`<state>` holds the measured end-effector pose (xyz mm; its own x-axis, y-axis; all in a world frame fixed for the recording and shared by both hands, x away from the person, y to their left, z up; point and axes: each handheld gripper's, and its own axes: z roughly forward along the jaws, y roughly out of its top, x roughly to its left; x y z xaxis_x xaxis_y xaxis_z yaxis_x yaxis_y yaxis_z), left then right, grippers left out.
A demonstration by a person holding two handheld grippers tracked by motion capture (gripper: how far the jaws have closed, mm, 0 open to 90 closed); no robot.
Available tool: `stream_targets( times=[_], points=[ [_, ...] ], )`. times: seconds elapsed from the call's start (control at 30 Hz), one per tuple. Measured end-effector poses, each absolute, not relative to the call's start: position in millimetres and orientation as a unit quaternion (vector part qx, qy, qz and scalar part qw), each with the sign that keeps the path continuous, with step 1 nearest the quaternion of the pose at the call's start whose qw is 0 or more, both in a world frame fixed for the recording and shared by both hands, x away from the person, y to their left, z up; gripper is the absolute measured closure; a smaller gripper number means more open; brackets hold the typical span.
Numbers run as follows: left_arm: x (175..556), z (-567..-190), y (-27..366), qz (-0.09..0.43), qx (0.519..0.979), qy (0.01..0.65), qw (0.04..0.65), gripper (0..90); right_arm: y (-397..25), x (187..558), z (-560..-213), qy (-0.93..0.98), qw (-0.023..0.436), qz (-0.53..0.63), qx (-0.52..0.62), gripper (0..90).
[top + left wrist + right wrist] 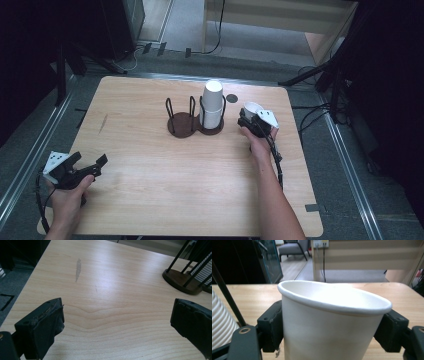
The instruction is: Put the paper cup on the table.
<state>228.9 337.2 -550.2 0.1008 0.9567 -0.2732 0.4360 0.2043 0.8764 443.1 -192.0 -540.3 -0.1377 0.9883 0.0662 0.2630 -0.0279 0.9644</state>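
A dark wooden cup holder [192, 122] with two wire-ringed bays stands mid-table. Its right bay holds a stack of white paper cups [212, 102], upside down; its left bay is bare. Just right of it, my right gripper [250, 119] is shut on a single white paper cup [251, 108], upright with its mouth open [332, 315]; the black pads [270, 326] press both sides. My left gripper [92, 165] hovers open near the table's front left corner, nothing between its pads [45, 322]. The holder's base [181, 281] lies far off to its right.
The light wooden table [150, 170] has a grey smudge [103, 124] at its left and a black round mark [231, 98] behind the stack. Dark stands, cables and floor rails surround the table.
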Motion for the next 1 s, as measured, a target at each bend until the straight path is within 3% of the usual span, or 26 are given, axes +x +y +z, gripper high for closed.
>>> stream_targets(
  times=[0.33,0.47,1.0],
  points=[
    [229.3,-550.6,336.7,0.274,0.572,0.611,0.474,0.0,-192.6,440.5,-539.1,0.601,0.363,0.472,0.533,11.6],
    [229.3,-550.7,336.7,0.274,0.572,0.611,0.474,0.0,-192.8,438.1,-537.7,0.610,0.347,0.474,0.532,0.0],
    [229.6,-551.0,336.6,0.274,0.572,0.611,0.474,0.0,-203.5,406.4,-527.6,0.614,0.358,0.488,0.506,0.0]
  ],
)
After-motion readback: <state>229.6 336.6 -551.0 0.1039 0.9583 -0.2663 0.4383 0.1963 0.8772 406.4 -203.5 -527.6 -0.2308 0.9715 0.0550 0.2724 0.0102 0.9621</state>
